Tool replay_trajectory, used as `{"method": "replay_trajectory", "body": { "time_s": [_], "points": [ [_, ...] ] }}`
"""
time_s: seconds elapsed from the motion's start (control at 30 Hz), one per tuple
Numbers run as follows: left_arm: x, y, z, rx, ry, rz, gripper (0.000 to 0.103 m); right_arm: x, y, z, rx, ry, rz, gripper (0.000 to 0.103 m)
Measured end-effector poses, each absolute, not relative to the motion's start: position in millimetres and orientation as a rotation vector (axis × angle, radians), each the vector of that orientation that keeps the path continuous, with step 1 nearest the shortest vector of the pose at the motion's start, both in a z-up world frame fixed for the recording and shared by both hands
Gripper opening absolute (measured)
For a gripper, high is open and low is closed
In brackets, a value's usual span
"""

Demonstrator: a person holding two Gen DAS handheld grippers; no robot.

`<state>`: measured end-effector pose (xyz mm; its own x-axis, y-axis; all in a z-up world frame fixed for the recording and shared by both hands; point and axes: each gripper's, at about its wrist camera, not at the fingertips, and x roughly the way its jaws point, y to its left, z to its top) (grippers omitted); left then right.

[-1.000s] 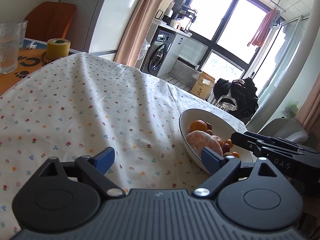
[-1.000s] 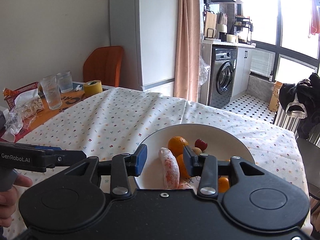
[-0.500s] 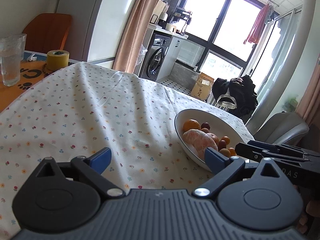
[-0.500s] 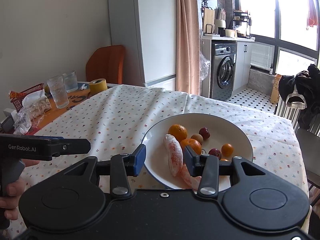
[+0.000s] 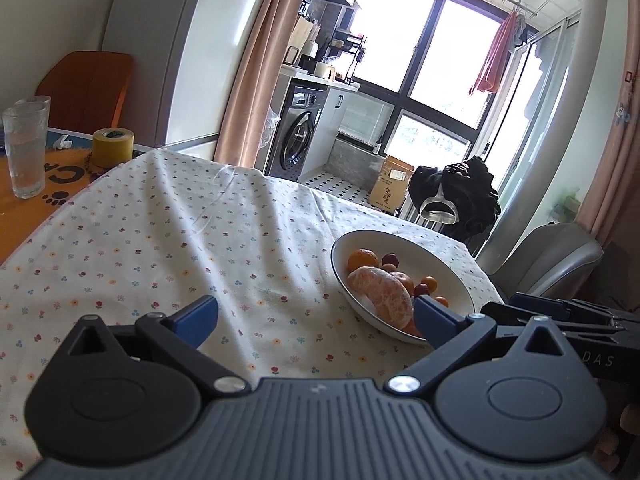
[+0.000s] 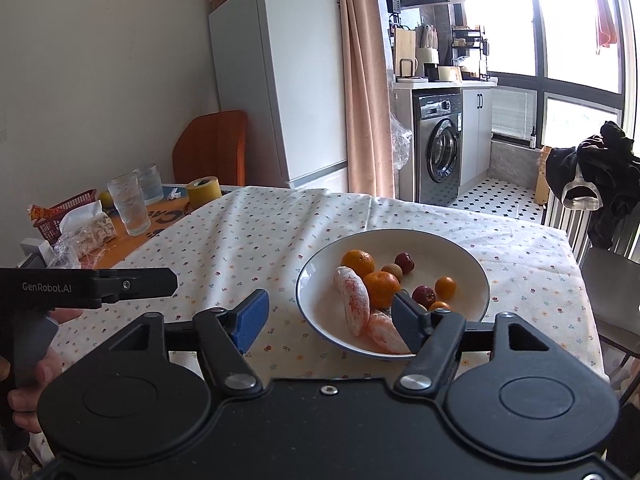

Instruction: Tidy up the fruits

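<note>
From my left wrist camera, the left gripper (image 5: 316, 316) hangs spread and empty over the tablecloth (image 5: 160, 240); the fruits sit in the white plate (image 5: 452, 268). From my right wrist camera, the right gripper (image 6: 326, 318) is released too, empty above the peeled segments (image 6: 352, 300). With no fruit loose on the cloth, I judge the gathering done.

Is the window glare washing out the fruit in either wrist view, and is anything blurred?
Left wrist view: the window is blown out white, yet the fruit in the bowl stays readable and sharp. Right wrist view: glare sits at the upper right only; the peeled orange segments are evenly lit and crisp. Both show fisheye bending at the edges.
</note>
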<state>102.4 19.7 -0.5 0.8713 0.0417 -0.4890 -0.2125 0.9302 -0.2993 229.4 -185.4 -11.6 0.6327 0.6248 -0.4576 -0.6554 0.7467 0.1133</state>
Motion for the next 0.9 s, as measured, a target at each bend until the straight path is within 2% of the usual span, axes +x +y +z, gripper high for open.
{"method": "replay_trajectory", "body": {
  "time_s": [0.17, 0.37, 0.9],
  "points": [
    [91.2, 16.9, 7.3, -0.330, 0.489, 0.128, 0.103, 218.4, -192.7, -5.1, -0.039, 0.484, 0.736, 0.088],
    [78.9, 14.7, 14.2, -0.315, 0.481, 0.126, 0.103, 207.7, -202.5, 3.9, 0.000, 0.469, 0.729, 0.103],
    [50.3, 8.9, 25.2, -0.276, 0.516, 0.105, 0.103, 180.5, -211.3, 14.0, 0.016, 0.474, 0.753, 0.103]
  ]
}}
